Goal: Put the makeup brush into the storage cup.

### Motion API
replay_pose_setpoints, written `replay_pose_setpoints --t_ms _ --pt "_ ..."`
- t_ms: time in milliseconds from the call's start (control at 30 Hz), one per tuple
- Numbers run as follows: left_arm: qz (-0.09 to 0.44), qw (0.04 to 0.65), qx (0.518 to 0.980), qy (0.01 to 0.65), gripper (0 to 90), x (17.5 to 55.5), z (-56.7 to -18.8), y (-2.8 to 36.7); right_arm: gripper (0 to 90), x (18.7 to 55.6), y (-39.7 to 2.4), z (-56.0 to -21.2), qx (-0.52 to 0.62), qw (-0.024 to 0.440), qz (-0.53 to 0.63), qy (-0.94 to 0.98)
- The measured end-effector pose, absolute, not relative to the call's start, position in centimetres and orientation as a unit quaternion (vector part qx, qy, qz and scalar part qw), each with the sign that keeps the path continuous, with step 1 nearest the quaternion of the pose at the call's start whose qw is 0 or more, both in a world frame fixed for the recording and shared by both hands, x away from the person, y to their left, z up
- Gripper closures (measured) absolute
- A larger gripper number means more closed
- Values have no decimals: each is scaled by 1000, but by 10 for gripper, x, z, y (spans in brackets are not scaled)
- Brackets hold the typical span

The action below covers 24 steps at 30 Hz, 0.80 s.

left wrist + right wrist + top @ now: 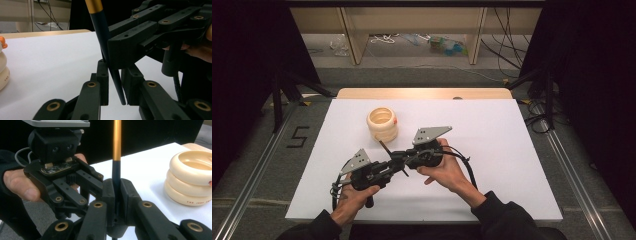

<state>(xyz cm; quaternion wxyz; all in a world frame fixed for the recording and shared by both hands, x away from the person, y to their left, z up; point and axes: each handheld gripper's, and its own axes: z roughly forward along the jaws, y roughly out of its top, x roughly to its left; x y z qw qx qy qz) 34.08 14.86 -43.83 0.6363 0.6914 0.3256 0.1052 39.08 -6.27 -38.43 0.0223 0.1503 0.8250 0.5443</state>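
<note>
A thin stick (116, 140) with a dark blue shaft and a gold band stands upright in my right gripper (117, 192), whose jaws are shut on it. In the high view both grippers meet near the table's middle, the right gripper (401, 158) coming from the right and the left gripper (398, 165) from the lower left. The stick's tapered dark tip (117, 85) hangs between the jaws of my left gripper (117, 87), with a narrow gap on each side, so that gripper is open. The right gripper's jaw (130, 47) clamps the stick just above.
A cream stack of three rings (382, 124) stands on the white table top (492, 135) just behind the grippers, at the far left edge (3, 67) of the left gripper view. Black curtains, cables and wooden legs lie beyond the table.
</note>
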Motion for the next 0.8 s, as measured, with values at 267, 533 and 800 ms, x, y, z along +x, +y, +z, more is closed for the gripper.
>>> replay_pose_setpoints --t_ms 267,533,800 --pt "102 637 689 330 791 341 -438 150 833 391 -63 -384 150 20 544 825" --pt "95 639 682 343 829 342 -438 152 832 390 -64 -382 148 23 547 824" --pt "110 634 686 339 837 341 -437 154 581 390 -69 -371 168 15 560 811"
